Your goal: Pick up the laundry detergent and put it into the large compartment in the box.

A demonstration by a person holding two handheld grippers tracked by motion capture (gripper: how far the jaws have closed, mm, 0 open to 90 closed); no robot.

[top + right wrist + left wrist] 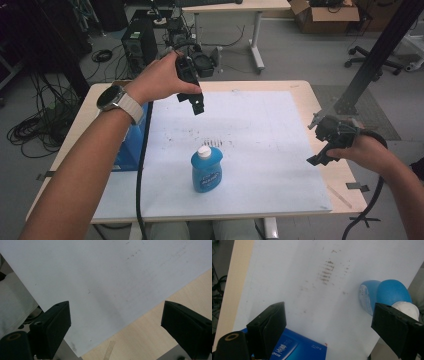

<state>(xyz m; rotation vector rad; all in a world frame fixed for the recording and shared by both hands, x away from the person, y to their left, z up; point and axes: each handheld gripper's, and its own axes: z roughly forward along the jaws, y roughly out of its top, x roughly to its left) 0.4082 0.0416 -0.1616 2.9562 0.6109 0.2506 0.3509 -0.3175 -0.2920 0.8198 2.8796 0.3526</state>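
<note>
Right now the blue dish soap bottle [206, 169] stands upright on the white mat [260, 130], white cap up, near the mat's front edge. My left gripper [196, 103] hangs above and behind the bottle, fingers [268, 326] spread wide and empty. My right gripper [325, 150] waits well off to the bottle's right at the mat's edge, also wide open. I judge the risk is tipping: the bottle looks tall and narrow, so a finger clipping its cap on the descent could topple it. The blue box [131, 142] lies left of the bottle.
</note>
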